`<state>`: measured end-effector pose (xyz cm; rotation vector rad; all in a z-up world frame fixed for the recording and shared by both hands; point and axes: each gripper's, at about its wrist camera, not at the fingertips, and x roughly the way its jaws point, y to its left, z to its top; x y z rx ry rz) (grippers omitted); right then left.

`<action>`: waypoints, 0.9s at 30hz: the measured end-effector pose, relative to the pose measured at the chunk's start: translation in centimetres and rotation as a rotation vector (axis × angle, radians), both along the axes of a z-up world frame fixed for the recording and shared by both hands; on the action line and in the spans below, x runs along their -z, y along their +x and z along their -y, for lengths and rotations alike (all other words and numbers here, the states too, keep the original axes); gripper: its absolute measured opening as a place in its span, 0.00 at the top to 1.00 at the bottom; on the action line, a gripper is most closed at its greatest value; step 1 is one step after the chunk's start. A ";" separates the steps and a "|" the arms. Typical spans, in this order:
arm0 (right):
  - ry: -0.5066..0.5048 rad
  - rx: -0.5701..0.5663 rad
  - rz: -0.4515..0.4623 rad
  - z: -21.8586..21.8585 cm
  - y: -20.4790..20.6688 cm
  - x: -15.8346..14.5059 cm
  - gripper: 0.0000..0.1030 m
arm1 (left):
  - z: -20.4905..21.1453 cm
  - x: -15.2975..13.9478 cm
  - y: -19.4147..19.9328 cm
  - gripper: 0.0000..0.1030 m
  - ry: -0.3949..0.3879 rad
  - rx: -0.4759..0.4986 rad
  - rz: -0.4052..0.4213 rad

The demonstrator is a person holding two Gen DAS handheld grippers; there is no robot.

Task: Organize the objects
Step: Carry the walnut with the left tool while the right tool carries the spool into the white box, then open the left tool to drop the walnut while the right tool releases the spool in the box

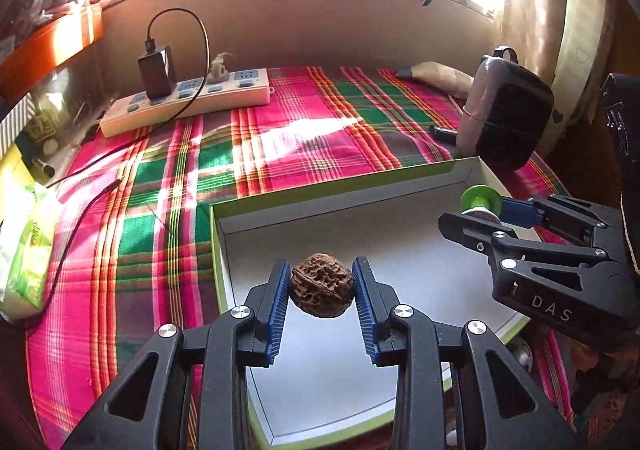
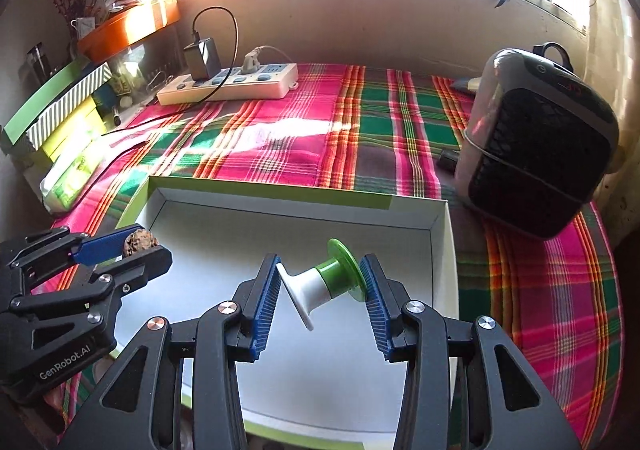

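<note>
Centrally, left gripper (image 1: 322, 284) clamped on walnut (image 1: 322, 285), right gripper (image 2: 322, 282) clamped on green-white spool (image 2: 326, 282), both above white box (image 2: 440, 246), heater (image 2: 536, 154) upper right.

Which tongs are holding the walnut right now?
The left tongs: they clamp the brown walnut over the box. The right tongs grip a green-and-white spool.

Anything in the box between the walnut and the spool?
No. Between the walnut and the spool there is only bare box floor, shown in both wrist views.
</note>
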<state>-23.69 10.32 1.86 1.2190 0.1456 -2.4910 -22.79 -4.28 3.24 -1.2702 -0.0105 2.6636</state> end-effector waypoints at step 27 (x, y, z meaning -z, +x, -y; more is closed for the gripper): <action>0.084 -0.001 0.057 1.6 -3.5 2.1 0.59 | -0.4 2.2 -2.7 0.70 -0.048 0.005 0.052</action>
